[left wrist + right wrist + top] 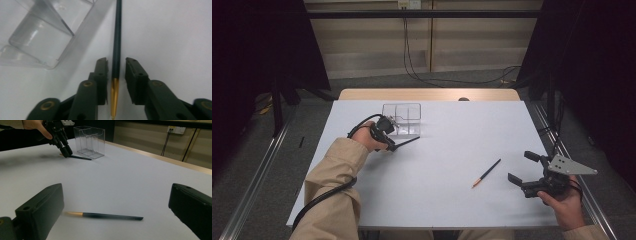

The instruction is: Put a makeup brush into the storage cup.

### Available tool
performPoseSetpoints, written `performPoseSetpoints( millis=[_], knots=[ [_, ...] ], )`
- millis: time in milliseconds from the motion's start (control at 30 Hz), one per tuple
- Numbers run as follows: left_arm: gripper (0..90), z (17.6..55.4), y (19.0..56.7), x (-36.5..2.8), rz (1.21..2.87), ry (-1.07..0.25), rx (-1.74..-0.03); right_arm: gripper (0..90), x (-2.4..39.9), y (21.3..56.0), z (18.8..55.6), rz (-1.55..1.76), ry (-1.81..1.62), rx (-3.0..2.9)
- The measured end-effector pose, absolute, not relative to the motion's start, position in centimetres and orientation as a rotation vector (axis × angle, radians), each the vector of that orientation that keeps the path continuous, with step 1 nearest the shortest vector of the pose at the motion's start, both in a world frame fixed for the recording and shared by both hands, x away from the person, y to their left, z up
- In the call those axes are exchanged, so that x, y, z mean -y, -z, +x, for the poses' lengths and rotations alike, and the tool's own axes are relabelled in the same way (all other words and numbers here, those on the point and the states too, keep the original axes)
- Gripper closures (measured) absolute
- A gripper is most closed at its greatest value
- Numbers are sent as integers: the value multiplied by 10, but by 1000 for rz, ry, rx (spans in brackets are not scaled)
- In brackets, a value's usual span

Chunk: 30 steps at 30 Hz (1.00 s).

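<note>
Two black pencils with gold ends, no legible writing. Left gripper [116, 67] fingers [101, 72] narrowed around one pencil [116, 45], slim gaps visible, clear plastic box [47, 30] just beyond. Right gripper [117, 202] fingers spread wide, second pencil [105, 215] lying on table [130, 177] between them, untouched.

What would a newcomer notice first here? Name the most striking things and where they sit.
The left gripper, at the table's far left, has a dark pencil between its jaws, a sliver of gap showing on each side; a clear plastic box stands just beyond. A second pencil lies alone on the white table toward the near right, and the right gripper waits beside it with jaws wide open.
</note>
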<state>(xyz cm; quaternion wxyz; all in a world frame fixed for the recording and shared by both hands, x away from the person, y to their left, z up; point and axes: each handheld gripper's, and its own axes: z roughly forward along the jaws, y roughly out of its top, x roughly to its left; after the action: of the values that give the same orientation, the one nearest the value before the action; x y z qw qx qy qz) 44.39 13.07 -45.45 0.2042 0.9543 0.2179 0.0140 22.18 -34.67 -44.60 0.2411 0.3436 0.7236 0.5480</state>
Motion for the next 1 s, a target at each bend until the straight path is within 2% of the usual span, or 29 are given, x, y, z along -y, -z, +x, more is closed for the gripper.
performPoseSetpoints(
  millis=[167,500,733,1000],
  knots=[
    [832,441,453,-128,2705,-9,-591,0,347,446,222,939,-1494,-1983],
    [837,438,449,-121,2781,12,-551,0,346,447,222,942,-1496,-1987],
    [838,434,445,-119,2754,37,-585,0,347,447,223,946,-1495,-1987],
    [839,430,438,-118,2741,48,-536,0,346,447,223,950,-1494,-1996]
  ],
)
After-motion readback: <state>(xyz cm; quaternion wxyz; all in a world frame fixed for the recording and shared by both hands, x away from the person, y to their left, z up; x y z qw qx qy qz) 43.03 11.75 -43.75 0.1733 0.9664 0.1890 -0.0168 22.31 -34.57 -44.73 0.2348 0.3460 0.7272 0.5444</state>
